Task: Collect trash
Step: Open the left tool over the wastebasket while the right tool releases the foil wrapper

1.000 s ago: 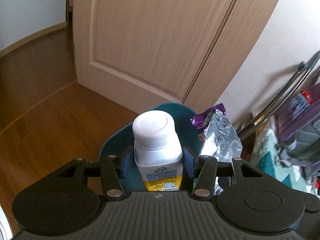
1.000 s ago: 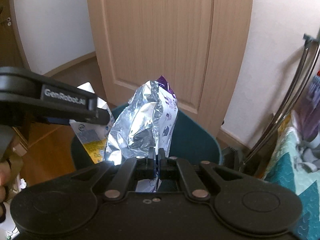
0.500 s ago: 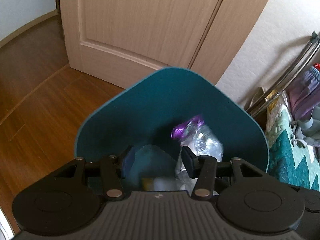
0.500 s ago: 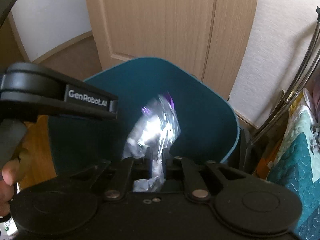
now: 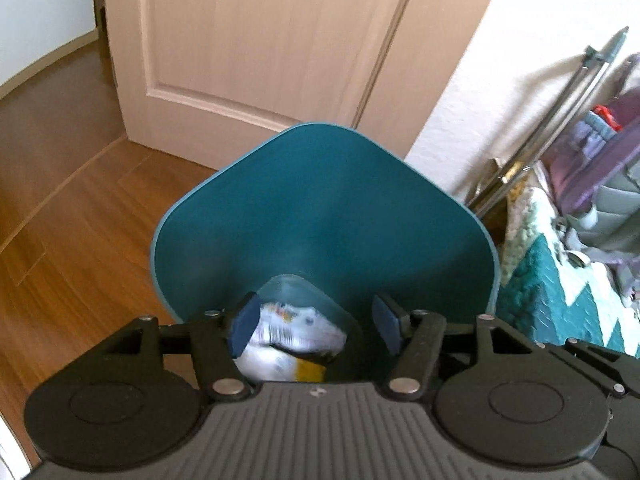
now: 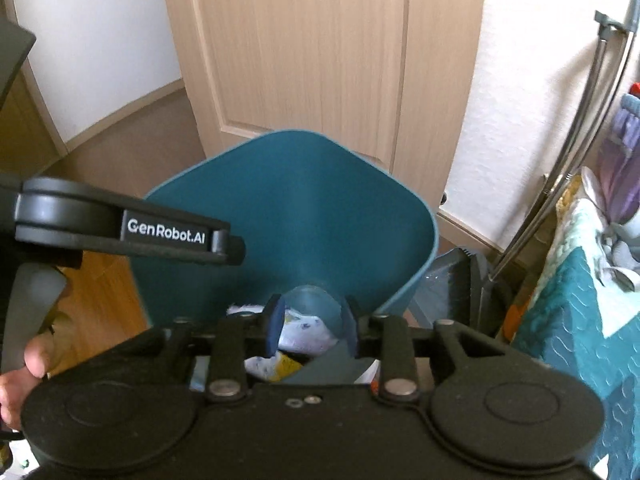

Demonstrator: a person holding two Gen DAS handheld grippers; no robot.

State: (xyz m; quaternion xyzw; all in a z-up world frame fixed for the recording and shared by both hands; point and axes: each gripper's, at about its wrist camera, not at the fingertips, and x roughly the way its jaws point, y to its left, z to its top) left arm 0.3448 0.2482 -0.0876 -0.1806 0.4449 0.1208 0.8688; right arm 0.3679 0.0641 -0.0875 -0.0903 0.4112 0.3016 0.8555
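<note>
A teal waste bin (image 5: 328, 216) (image 6: 296, 208) stands on the wood floor before a door. At its bottom lie a white and yellow bottle (image 5: 280, 364) and a crumpled wrapper (image 5: 296, 330) (image 6: 304, 332). My left gripper (image 5: 316, 326) hangs over the bin's mouth, its jaws opening, with nothing pressed between the blue pads. My right gripper (image 6: 310, 330) also hovers over the bin, its jaws opening and empty. The left gripper's arm (image 6: 132, 232) crosses the left side of the right wrist view, with a person's hand (image 6: 24, 376) on its handle.
A beige door (image 5: 256, 48) and a white wall (image 5: 520, 52) stand behind the bin. To the right are metal poles (image 5: 560, 120), a teal and white quilt (image 5: 560, 292) and a dark dustpan (image 6: 460, 284). Wood floor (image 5: 80, 232) extends to the left.
The left gripper let go of the bottle and the right let go of the foil wrapper; both fell to the bin's bottom. Both grippers tilted down over the bin and their jaws widened.
</note>
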